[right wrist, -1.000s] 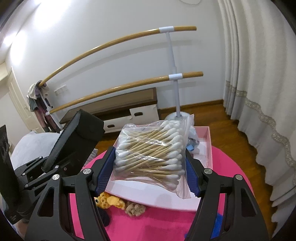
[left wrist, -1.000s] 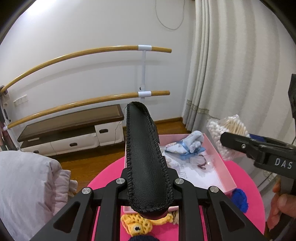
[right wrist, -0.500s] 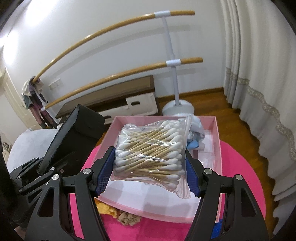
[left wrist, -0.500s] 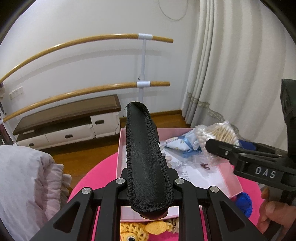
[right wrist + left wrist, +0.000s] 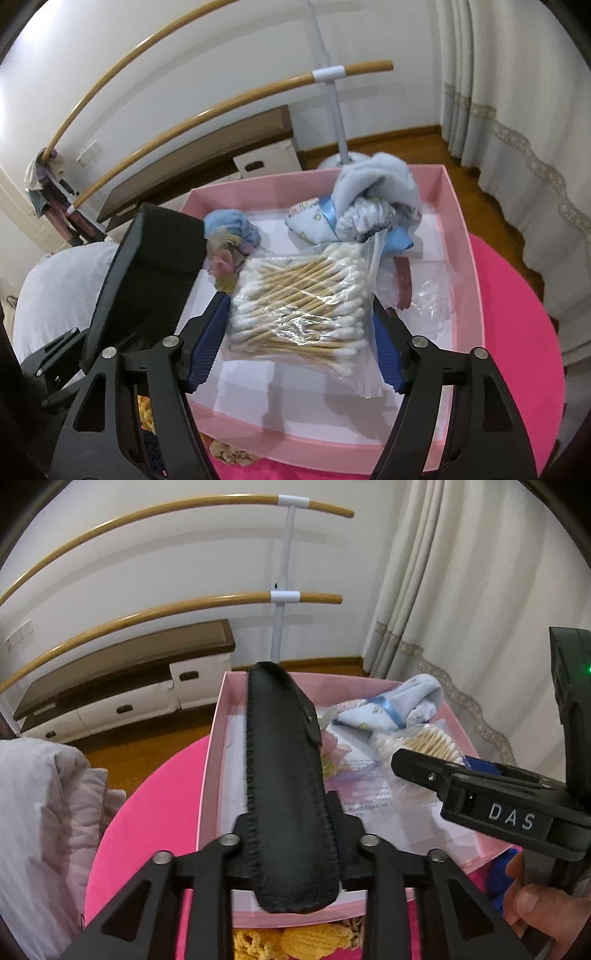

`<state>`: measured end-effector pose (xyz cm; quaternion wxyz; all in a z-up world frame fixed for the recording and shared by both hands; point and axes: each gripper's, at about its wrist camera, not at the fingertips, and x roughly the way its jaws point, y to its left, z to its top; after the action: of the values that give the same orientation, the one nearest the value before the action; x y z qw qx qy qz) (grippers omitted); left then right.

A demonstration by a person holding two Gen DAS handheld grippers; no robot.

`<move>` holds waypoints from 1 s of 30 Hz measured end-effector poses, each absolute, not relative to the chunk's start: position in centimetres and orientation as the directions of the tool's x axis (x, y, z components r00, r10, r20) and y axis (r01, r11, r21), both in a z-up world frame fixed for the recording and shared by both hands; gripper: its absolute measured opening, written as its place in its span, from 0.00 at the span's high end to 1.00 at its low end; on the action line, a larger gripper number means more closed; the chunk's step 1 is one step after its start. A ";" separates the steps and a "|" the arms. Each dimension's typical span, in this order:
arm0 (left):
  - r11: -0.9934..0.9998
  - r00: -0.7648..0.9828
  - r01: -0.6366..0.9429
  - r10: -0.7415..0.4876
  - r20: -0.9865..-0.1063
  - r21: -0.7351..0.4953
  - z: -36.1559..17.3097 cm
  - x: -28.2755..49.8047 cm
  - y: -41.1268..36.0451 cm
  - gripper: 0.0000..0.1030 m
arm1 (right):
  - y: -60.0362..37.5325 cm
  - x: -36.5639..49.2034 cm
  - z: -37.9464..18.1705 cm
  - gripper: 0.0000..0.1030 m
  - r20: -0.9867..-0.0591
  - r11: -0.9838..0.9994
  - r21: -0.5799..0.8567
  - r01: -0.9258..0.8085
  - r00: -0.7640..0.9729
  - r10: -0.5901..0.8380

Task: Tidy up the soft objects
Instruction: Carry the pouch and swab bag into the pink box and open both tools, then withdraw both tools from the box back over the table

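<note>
My left gripper (image 5: pixel 293 834) is shut on a black leather case (image 5: pixel 286 775) and holds it above the left part of the pink box (image 5: pixel 214 738). The case also shows in the right wrist view (image 5: pixel 147 280). My right gripper (image 5: pixel 299 332) is shut on a clear bag of cotton swabs (image 5: pixel 303 302) and holds it low over the middle of the pink box (image 5: pixel 461 229). The bag also shows in the left wrist view (image 5: pixel 417 744). A light blue cloth bundle (image 5: pixel 369 199) and a blue scrunchie (image 5: pixel 232 229) lie in the box.
The box sits on a round pink table (image 5: pixel 517 295). Yellow knitted pieces (image 5: pixel 295 941) and a blue knitted piece (image 5: pixel 498 878) lie on the table near the box's front wall. A grey-white quilt (image 5: pixel 40 812) is at the left. Curtains (image 5: pixel 461 590) hang at the right.
Both grippers have moved forward and down over the pink box. The swab bag is now low inside the box and the case hangs over its left part.
</note>
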<state>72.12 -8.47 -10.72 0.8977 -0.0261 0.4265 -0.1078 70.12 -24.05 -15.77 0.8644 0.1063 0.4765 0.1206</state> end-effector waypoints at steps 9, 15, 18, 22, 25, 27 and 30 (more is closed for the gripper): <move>0.992 0.688 0.108 -0.127 -0.714 -0.073 -9.5 71.2 -7.6 0.00 | -24.9 68.8 -15.2 0.02 -0.789 0.951 0.298 -0.080 0.540 0.293; 0.997 0.743 0.069 -0.068 -0.666 -0.025 -7.7 68.8 -6.7 0.00 | -25.4 66.4 -12.9 0.00 -0.759 0.956 0.285 -0.069 0.593 0.269; 0.998 0.766 0.051 -0.052 -0.641 -0.020 -7.0 67.3 -6.1 0.00 | -25.3 64.5 -11.4 0.00 -0.737 0.959 0.275 -0.075 0.623 0.260; 0.999 0.783 0.036 -0.051 -0.620 -0.037 -7.6 64.0 -5.7 0.00 | -25.4 61.8 -9.2 0.00 -0.703 0.958 0.273 -0.085 0.663 0.259; 0.999 0.798 0.025 -0.041 -0.602 -0.035 -8.0 60.1 -5.1 0.00 | -25.5 59.7 -7.6 0.00 -0.674 0.957 0.274 -0.095 0.691 0.262; 0.999 0.805 0.024 -0.041 -0.592 -0.037 -7.9 58.1 -4.7 0.00 | -25.6 58.1 -6.6 0.00 -0.656 0.957 0.271 -0.101 0.709 0.260; 0.999 0.816 0.027 -0.044 -0.576 -0.038 -7.6 55.2 -4.1 0.00 | -25.9 55.6 -5.5 0.00 -0.629 0.957 0.270 -0.106 0.733 0.258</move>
<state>55.19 -4.10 -7.63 0.9529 -0.0140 0.3024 -0.0184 55.65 -25.91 -5.47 0.9246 0.1084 0.3518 0.0984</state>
